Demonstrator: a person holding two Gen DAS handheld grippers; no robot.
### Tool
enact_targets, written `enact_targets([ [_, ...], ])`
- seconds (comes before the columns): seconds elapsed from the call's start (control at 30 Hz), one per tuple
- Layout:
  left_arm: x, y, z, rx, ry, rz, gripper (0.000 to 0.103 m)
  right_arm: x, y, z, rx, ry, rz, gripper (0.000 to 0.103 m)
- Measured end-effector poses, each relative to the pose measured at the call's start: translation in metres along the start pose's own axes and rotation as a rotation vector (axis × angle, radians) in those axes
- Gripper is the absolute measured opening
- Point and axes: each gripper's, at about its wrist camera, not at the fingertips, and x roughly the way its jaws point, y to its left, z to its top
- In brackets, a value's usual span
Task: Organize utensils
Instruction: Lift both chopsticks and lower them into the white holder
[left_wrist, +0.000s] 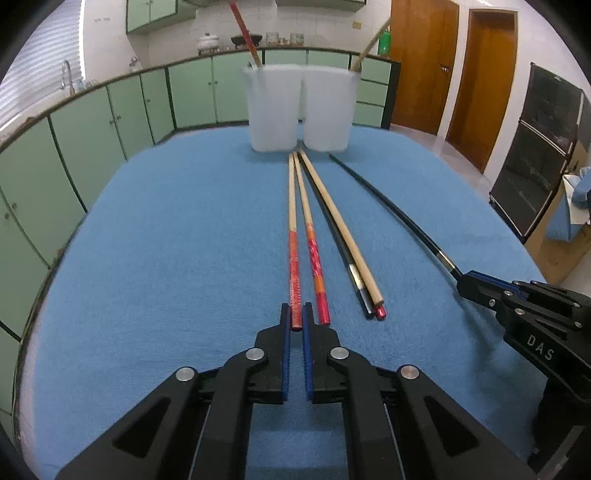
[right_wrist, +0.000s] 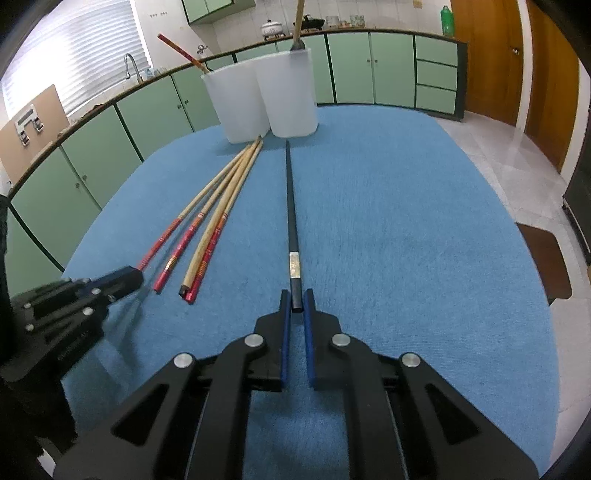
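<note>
Several chopsticks lie lengthwise on the blue tablecloth (left_wrist: 166, 240). My left gripper (left_wrist: 296, 314) is shut on the near end of a red-handled chopstick (left_wrist: 293, 254). Beside it lie a second red-handled chopstick (left_wrist: 314, 258), a plain wooden one (left_wrist: 343, 229) and a black one (left_wrist: 364, 299). My right gripper (right_wrist: 296, 301) is shut on the near end of another black chopstick (right_wrist: 291, 206). It also shows in the left wrist view, at the right gripper (left_wrist: 461, 284). Two white cups (left_wrist: 273, 107) (left_wrist: 327, 110) stand at the far end. The left cup holds a red chopstick and the right a wooden one.
Green cabinets (left_wrist: 110, 122) and a counter run behind the table. Wooden doors (left_wrist: 480, 85) and a black appliance (left_wrist: 535, 147) stand to the right. The cloth's rounded edge drops off on the left and right sides. A brown mat (right_wrist: 543, 262) lies on the floor.
</note>
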Motion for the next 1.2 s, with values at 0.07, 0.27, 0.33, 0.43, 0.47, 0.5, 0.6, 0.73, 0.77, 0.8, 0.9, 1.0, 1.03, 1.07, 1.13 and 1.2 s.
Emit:
enact_targets([
  [0.07, -0.015, 0.002, 0.005, 0.003, -0.032, 0.004, 0.006, -0.009, 0.001, 0.003, -0.011, -0.02, 0.006, 0.006],
  [0.27, -0.057, 0.006, 0.027, 0.017, -0.138, 0.003, 0.006, -0.043, 0.005, 0.024, -0.042, -0.108, 0.015, 0.006],
  [0.33, -0.07, 0.007, 0.037, 0.019, -0.179, 0.001, 0.006, -0.054, 0.006, 0.034, -0.042, -0.133, 0.029, 0.006],
  [0.43, -0.085, 0.011, 0.056, 0.017, -0.231, -0.019, 0.006, -0.072, 0.007, 0.052, -0.05, -0.176, 0.04, 0.006],
  [0.47, -0.089, 0.013, 0.063, 0.02, -0.248, -0.023, 0.006, -0.077, 0.007, 0.059, -0.054, -0.189, 0.045, 0.006],
  [0.5, -0.093, 0.014, 0.07, 0.023, -0.265, -0.026, 0.006, -0.082, 0.007, 0.066, -0.057, -0.201, 0.05, 0.006],
  [0.6, -0.099, 0.017, 0.087, 0.023, -0.298, -0.044, 0.006, -0.098, 0.007, 0.091, -0.073, -0.239, 0.073, 0.006],
  [0.73, -0.101, 0.02, 0.117, 0.042, -0.331, -0.065, 0.006, -0.112, 0.006, 0.128, -0.098, -0.257, 0.111, 0.006],
  [0.77, -0.1, 0.02, 0.122, 0.047, -0.335, -0.067, 0.006, -0.113, 0.007, 0.136, -0.104, -0.255, 0.121, 0.006],
  [0.8, -0.1, 0.021, 0.127, 0.053, -0.34, -0.074, 0.006, -0.114, 0.007, 0.145, -0.11, -0.252, 0.13, 0.006],
  [0.9, -0.095, 0.022, 0.147, 0.054, -0.337, -0.103, 0.006, -0.115, 0.011, 0.17, -0.133, -0.244, 0.137, 0.006],
  [1.0, -0.089, 0.024, 0.165, 0.063, -0.337, -0.108, 0.006, -0.114, 0.014, 0.19, -0.148, -0.233, 0.137, 0.006],
  [1.03, -0.089, 0.023, 0.168, 0.065, -0.339, -0.109, 0.006, -0.114, 0.014, 0.197, -0.153, -0.234, 0.141, 0.006],
  [1.07, -0.089, 0.024, 0.173, 0.068, -0.343, -0.111, 0.006, -0.115, 0.014, 0.202, -0.157, -0.235, 0.144, 0.006],
  [1.13, -0.091, 0.025, 0.181, 0.072, -0.355, -0.113, 0.006, -0.117, 0.016, 0.213, -0.163, -0.24, 0.147, 0.006],
  [1.2, -0.094, 0.024, 0.188, 0.073, -0.37, -0.118, 0.006, -0.121, 0.015, 0.223, -0.167, -0.251, 0.153, 0.006],
])
